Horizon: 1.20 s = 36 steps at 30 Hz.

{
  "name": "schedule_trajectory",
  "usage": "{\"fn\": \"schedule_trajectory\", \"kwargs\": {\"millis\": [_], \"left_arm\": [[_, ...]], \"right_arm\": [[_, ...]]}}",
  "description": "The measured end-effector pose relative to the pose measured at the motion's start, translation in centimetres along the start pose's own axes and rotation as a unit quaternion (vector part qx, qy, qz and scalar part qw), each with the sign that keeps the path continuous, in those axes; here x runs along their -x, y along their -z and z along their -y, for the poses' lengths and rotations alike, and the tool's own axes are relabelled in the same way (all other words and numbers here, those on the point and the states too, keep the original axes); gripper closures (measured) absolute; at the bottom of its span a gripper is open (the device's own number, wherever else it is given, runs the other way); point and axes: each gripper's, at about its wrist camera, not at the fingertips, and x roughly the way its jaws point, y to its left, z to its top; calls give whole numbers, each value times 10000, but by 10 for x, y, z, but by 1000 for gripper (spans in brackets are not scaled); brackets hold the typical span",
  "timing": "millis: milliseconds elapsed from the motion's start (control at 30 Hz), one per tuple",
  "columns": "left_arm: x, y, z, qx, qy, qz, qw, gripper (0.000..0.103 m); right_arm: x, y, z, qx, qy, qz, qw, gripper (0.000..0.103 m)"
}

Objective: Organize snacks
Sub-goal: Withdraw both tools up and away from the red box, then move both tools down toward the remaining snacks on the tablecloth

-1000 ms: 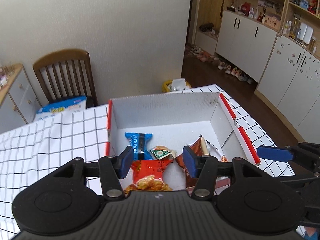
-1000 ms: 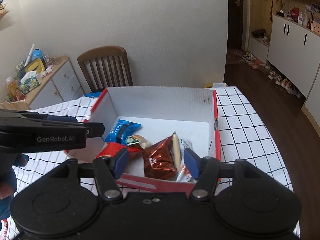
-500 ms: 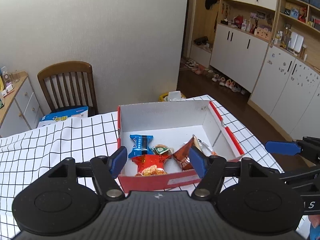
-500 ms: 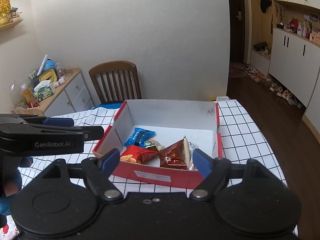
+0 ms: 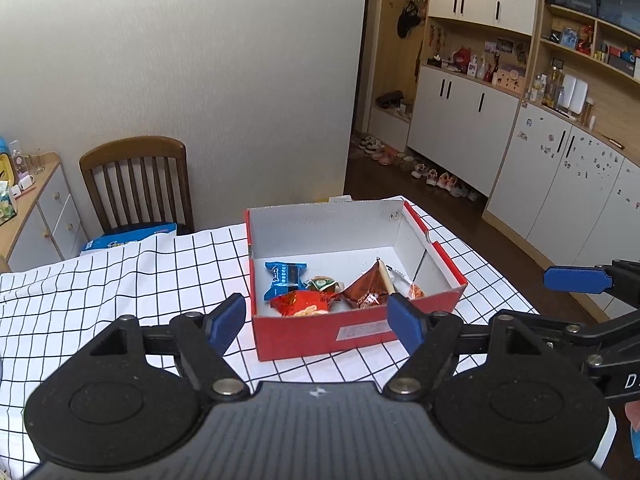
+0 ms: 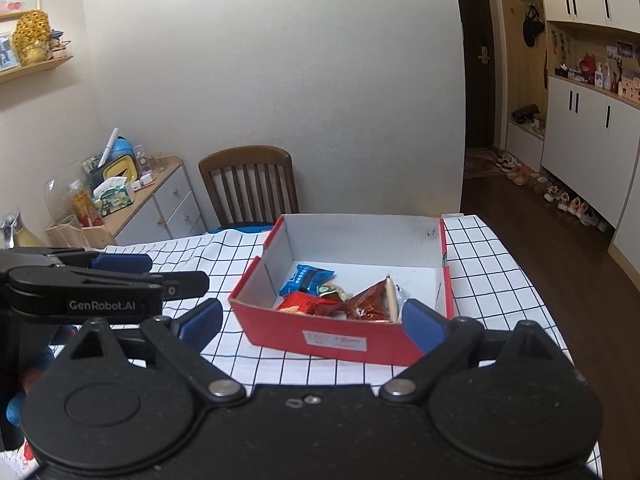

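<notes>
Snacks [image 5: 320, 294] lie bunched at the near end of the red box [image 5: 352, 334] on the checked cloth [image 5: 120, 280]; left gripper [image 5: 316, 320] and right gripper [image 6: 312, 322] hang before it, both spread wide, holding nothing

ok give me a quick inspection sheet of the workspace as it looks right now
surface: table under a black-grid white tablecloth, rumpled at the far left.
job's things: red box, open, holding a blue packet, red packet, small green-label snack, brown foil packet and a pale stick.
clutter: blue-and-white pack on the chair seat.
grippers: left gripper and right gripper both open, fingers holding nothing, short of the box.
cables: nothing seen.
surroundings: wooden chair, drawer unit, white cabinets, shoes on the floor.
</notes>
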Motion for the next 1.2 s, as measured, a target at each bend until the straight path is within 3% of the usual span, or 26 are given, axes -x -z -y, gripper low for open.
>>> {"fn": "schedule_trajectory", "kwargs": {"millis": [267, 433, 933, 1200], "left_arm": [[21, 28, -6, 45, 86, 34, 9999, 23], [29, 50, -8, 13, -111, 72, 9999, 18], [6, 112, -17, 293, -340, -658, 9968, 17], [-16, 148, -11, 145, -359, -1087, 9933, 17]], "right_arm": [[17, 29, -14, 139, -28, 30, 9999, 1], [22, 51, -16, 110, -159, -19, 9998, 0], [3, 117, 9, -194, 86, -628, 9978, 0], [-21, 138, 15, -321, 371, -972, 9941, 0]]}}
